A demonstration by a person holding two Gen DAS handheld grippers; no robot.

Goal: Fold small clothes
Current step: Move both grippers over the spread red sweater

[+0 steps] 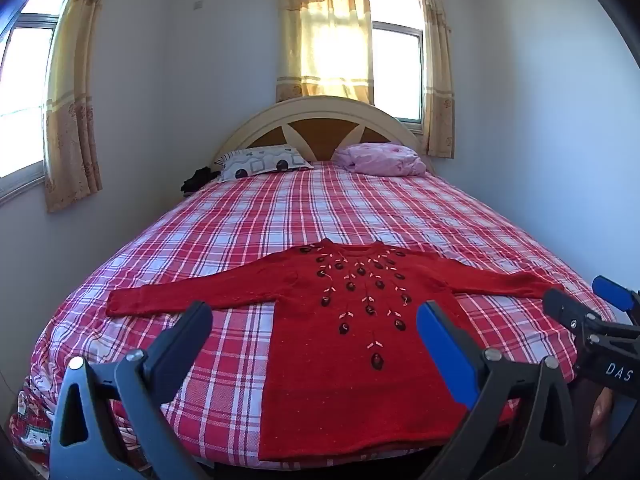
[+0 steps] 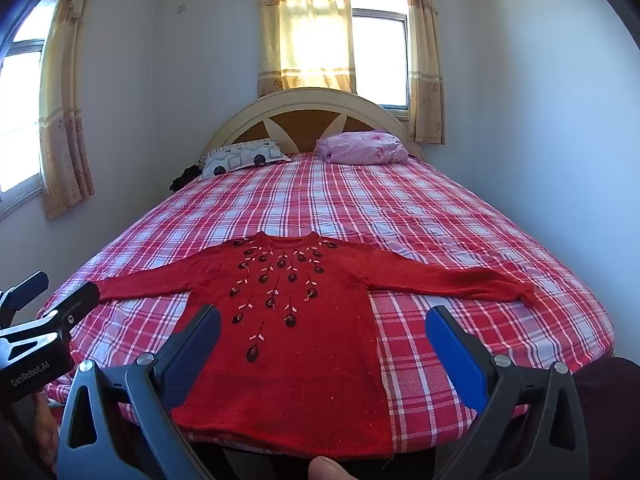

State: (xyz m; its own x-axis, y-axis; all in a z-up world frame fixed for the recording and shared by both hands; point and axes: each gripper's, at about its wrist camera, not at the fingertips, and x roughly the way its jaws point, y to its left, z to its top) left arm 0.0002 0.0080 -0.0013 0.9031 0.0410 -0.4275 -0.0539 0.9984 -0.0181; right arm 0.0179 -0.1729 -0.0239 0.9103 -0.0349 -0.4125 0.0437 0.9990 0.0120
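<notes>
A small red knit sweater (image 1: pixel 320 380) (image 2: pixel 320 360) with dark bead and pink leaf embroidery lies flat on the plaid bed, front up, both sleeves spread sideways, hem at the near edge. My left gripper (image 1: pixel 314 312) hovers open above the sweater's lower left part, nothing between its fingers. My right gripper (image 2: pixel 322 316) hovers open above the sweater's lower right part, also empty. The right gripper (image 1: pixel 588 300) shows at the right edge of the left wrist view, near the right sleeve cuff. The left gripper (image 2: pixel 52 286) shows at the left edge of the right wrist view, near the left cuff.
The bed (image 1: pixel 280 216) has a red and white plaid sheet. A patterned pillow (image 1: pixel 260 162) and a pink bundle (image 1: pixel 380 159) lie by the headboard (image 1: pixel 320 128). Walls stand close on both sides. A fingertip (image 2: pixel 326 468) shows at the bottom edge.
</notes>
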